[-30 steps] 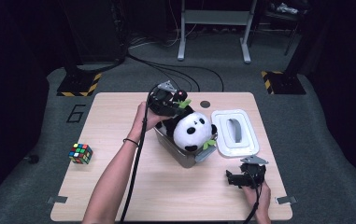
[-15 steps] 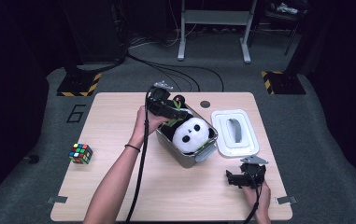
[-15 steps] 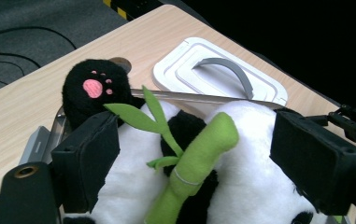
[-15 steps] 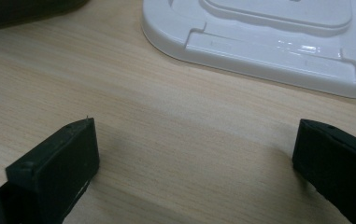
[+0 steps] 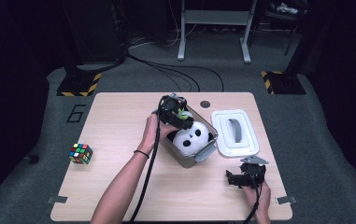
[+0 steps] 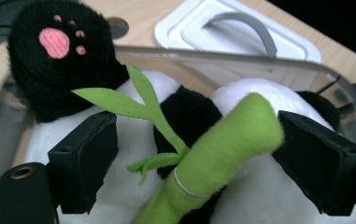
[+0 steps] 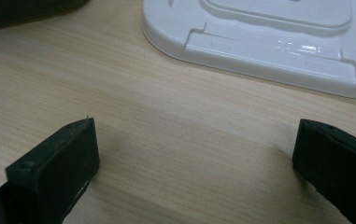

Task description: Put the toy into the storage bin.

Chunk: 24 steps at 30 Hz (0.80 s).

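A black-and-white plush panda [image 5: 192, 137] lies inside a clear plastic box [image 5: 199, 156] at the table's middle. My left gripper [image 5: 181, 120] hangs over the panda's far end. Its jaws have just been opening and now stand open. In the left gripper view, the panda's green bamboo stalk [image 6: 222, 149] lies between the jaws of the left gripper [image 6: 208, 168], touching neither pad. A black paw with pink pads [image 6: 59, 46] rises behind. My right gripper [image 5: 232, 178] rests open near the front right, over bare wood [image 7: 194, 168].
The box's white lid [image 5: 235, 133] lies flat to the right of the box, just beyond the right gripper, and its edge [image 7: 269, 51] shows in the right gripper view. A colour cube [image 5: 81, 153] sits on the floor past the table's left edge.
The panda has sunk from above the box down into it. My left hand came down with it and its jaws have let go. The right gripper has not moved.
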Available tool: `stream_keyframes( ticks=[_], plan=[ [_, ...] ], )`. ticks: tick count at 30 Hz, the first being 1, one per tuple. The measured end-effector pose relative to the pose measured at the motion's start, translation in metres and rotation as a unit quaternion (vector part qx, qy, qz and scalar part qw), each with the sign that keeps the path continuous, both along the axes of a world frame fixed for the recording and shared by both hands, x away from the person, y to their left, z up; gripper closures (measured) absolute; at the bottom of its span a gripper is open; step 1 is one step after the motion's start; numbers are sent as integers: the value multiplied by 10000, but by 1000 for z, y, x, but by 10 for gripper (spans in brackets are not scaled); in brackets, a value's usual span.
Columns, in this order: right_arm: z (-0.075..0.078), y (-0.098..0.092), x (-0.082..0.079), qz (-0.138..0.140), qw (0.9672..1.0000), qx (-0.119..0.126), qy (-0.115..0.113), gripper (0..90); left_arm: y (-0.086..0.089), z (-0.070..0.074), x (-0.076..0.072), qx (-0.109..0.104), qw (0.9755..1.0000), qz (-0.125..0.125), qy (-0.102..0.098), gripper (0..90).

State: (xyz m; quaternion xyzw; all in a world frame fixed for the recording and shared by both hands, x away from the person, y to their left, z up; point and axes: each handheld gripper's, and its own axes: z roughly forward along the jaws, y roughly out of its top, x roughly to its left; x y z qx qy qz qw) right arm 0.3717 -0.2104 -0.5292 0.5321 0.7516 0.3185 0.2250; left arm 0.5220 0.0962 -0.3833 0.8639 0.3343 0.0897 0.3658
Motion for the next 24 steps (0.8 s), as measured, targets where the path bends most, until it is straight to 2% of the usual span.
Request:
stream_keyframes(
  ticks=[3, 5, 7, 11, 13, 17, 21, 24],
  plan=[
    [0, 0, 0, -6, 10000, 4, 3, 0, -1, -3, 1, 30, 10000, -76, 21, 147],
    [0, 0, 0, -12, 10000, 8, 8, 0, 4, 3, 1, -98, 9999, -49, -29, 148],
    [0, 0, 0, -7, 10000, 5, 4, 0, 13, 15, 0, -262, 9994, 37, -228, 148],
    [0, 0, 0, -2, 10000, 1, 3, 0, 26, 26, 1, -480, 9980, 205, -351, 151],
    [0, 0, 0, -1, 10000, 0, 0, 0, 29, 23, 4, -523, 9982, 215, -216, 156],
    [0, 0, 0, -1, 10000, 2, 3, 0, 26, 13, 6, -424, 9990, 107, -52, 239],
    [0, 0, 0, -3, 10000, 2, 1, 0, 17, 1, 6, -209, 9997, 15, 99, 297],
    [0, 0, 0, -3, 10000, 2, 2, 0, 13, -4, 7, -176, 9997, 132, 119, 313]
  ],
)
